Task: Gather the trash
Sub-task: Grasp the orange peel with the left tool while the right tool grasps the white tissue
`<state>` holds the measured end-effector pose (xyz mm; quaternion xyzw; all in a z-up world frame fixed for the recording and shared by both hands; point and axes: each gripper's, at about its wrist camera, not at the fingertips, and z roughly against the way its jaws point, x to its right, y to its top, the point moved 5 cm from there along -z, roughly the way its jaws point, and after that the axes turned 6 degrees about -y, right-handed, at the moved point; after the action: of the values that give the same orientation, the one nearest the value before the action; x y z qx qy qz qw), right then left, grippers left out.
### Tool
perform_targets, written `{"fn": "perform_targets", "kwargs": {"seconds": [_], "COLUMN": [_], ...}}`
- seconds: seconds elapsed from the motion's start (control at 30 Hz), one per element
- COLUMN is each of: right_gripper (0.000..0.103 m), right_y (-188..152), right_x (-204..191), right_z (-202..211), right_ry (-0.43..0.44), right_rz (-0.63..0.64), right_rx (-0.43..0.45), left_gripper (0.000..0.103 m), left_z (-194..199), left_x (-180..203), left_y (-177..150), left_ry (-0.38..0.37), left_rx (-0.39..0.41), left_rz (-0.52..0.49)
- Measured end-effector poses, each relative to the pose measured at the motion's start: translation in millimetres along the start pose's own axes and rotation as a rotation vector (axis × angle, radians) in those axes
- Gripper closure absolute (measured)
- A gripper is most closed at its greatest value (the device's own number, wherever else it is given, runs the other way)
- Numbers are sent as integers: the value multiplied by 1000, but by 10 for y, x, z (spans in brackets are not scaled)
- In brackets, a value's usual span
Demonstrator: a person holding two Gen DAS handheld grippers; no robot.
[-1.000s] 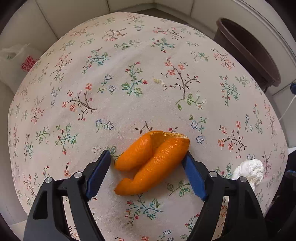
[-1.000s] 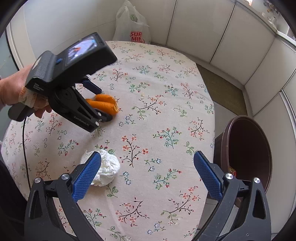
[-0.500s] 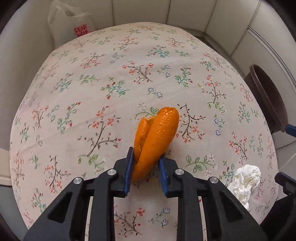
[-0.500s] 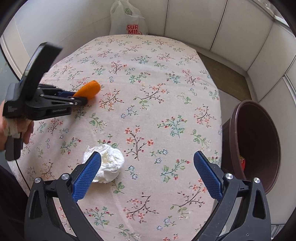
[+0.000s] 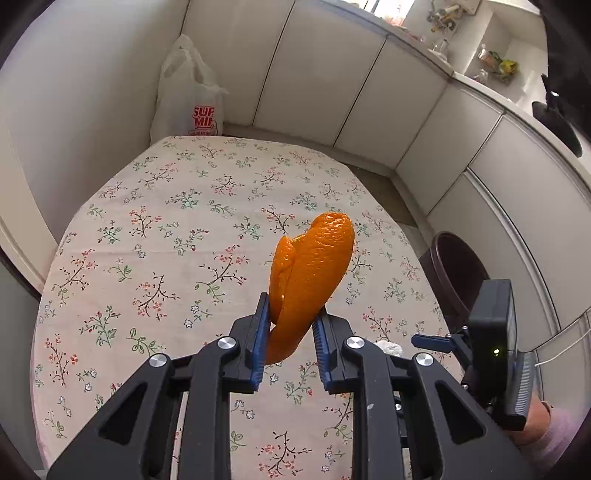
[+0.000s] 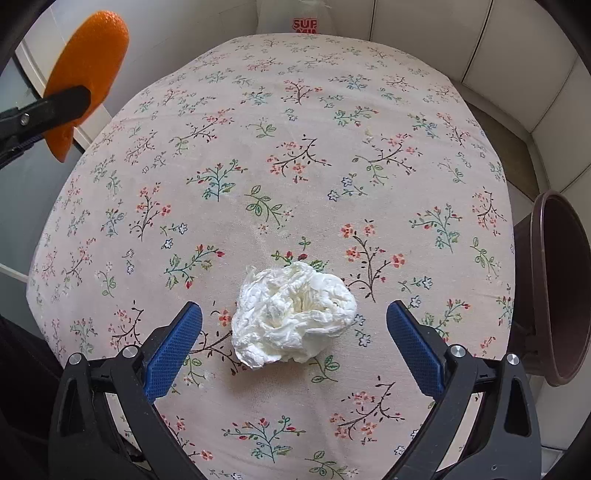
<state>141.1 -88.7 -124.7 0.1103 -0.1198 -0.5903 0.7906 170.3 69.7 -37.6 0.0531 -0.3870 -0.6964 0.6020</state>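
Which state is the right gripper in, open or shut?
Open. The right gripper has its blue pads spread wide either side of the crumpled tissue, touching neither side.

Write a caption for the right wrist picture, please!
Open right gripper hovers around a crumpled tissue on the flowery tablecloth.

Soft, even daylight fills the room, brightest at the window strip [image 5: 384, 9] in the far upper corner, which is blown out to white. The floral tablecloth [image 6: 295, 155] is evenly lit, with only a faint shadow under the crumpled tissue [image 6: 293, 314]. The orange peel [image 5: 314, 266] shows small glossy highlights (its texture is crisp). Both views bend strongly, cabinet lines curving and corners going black. Everything looks sharp, with no motion blur.
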Motion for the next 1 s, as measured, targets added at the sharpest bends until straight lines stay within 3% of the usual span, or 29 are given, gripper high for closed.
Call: {"fn": "perform_targets", "kwargs": {"seconds": [0.33, 0.47, 0.63, 0.8, 1.0], "right_gripper": [7, 28, 33, 56, 70], "right_y": [-39, -22, 6, 32, 34], "right_x": [-5, -7, -53, -70, 10], "right_z": [-265, -313, -312, -251, -166], "right_ry": [-25, -21, -24, -25, 0], "right_rz": [-15, -32, -23, -12, -16], "right_rx": [-55, -67, -57, -32, -13], "left_gripper": [80, 80, 80, 80, 80], "left_z": [-4, -66, -96, -106, -146], "left_x": [-34, -46, -54, -56, -45], "left_y": [-35, -38, -41, -40, -35], "left_ry": [-21, -28, -33, -32, -37], "left_rx": [-1, -11, -15, -15, -17], "left_rz": [35, 40, 47, 51, 64]}}
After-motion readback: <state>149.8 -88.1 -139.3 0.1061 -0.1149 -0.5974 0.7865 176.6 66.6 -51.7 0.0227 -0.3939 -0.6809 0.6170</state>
